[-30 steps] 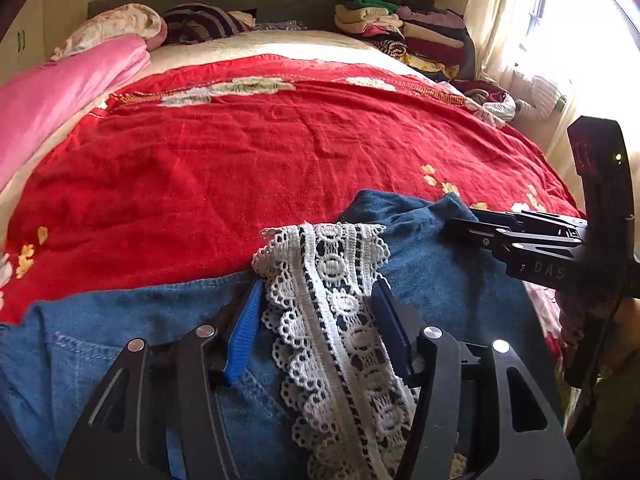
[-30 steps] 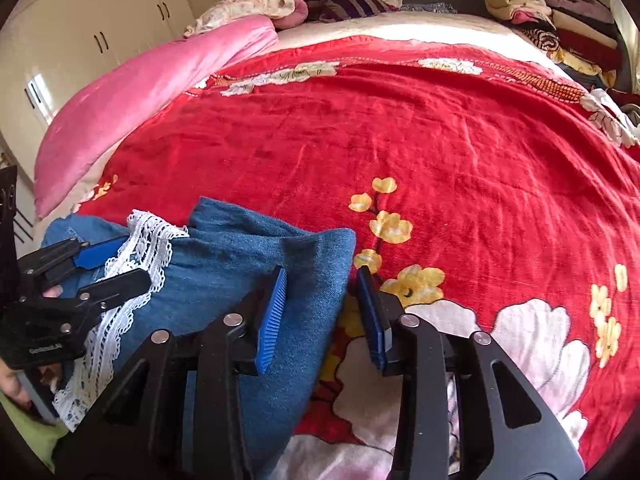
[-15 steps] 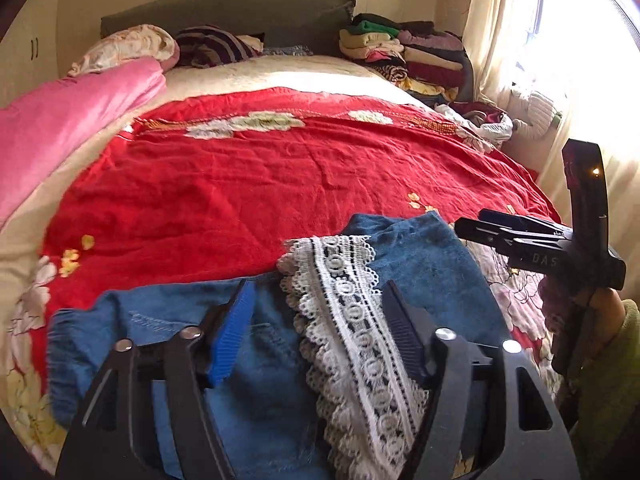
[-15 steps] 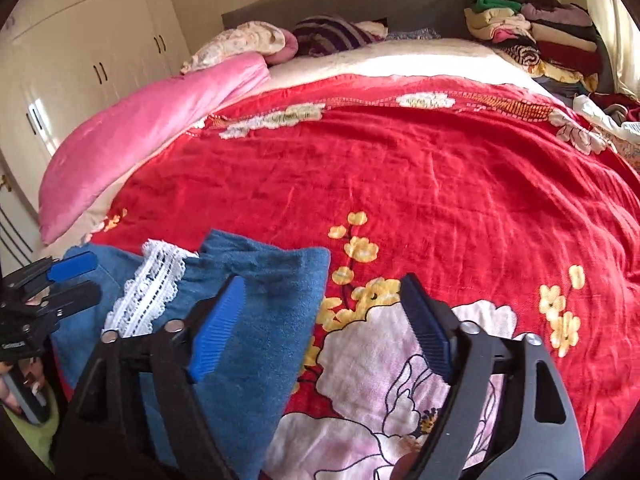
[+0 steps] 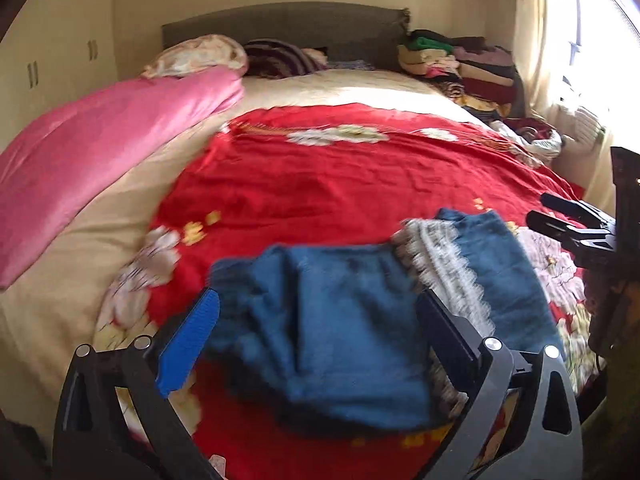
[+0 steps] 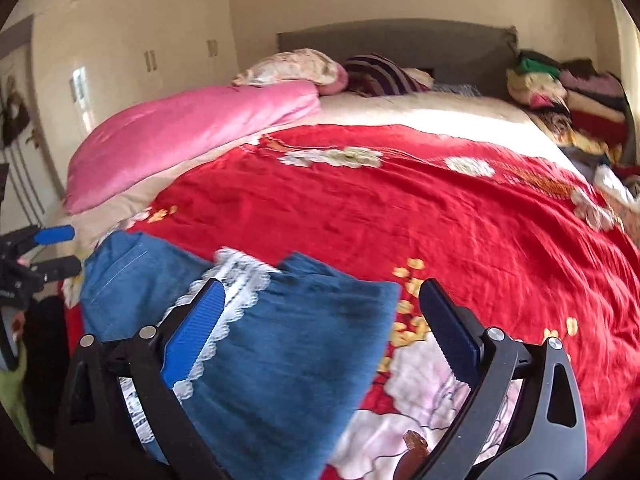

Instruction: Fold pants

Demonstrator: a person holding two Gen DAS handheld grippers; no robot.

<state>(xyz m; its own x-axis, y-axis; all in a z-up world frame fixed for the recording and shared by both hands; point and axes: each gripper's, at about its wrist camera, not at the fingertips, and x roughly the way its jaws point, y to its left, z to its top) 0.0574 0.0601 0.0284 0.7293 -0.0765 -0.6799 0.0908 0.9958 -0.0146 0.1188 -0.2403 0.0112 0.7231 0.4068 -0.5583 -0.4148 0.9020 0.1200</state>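
Observation:
Blue denim pants (image 5: 340,320) with a white lace trim (image 5: 444,264) lie folded on the red flowered bedspread (image 5: 320,184), near its front edge. My left gripper (image 5: 320,320) hovers above and behind them. Its jaws are opening wide, and the pads touch no cloth. In the right wrist view the pants (image 6: 288,352) and lace trim (image 6: 240,276) sit low and left. My right gripper (image 6: 320,296) is also opening, lifted clear over the pants' right edge. Each gripper shows in the other's view: the right gripper (image 5: 568,228) and the left gripper (image 6: 52,248).
A rolled pink quilt (image 5: 100,148) lies along the bed's left side. Pillows (image 5: 200,54) rest at the dark headboard (image 5: 280,24). A stack of folded clothes (image 5: 460,64) fills the far right corner. White wardrobes (image 6: 120,48) stand on the left, a bright curtained window (image 5: 580,60) on the right.
Both grippers have let go of the pants, spread their jaws wide and drawn back and upward. The pants stay folded on the bedspread.

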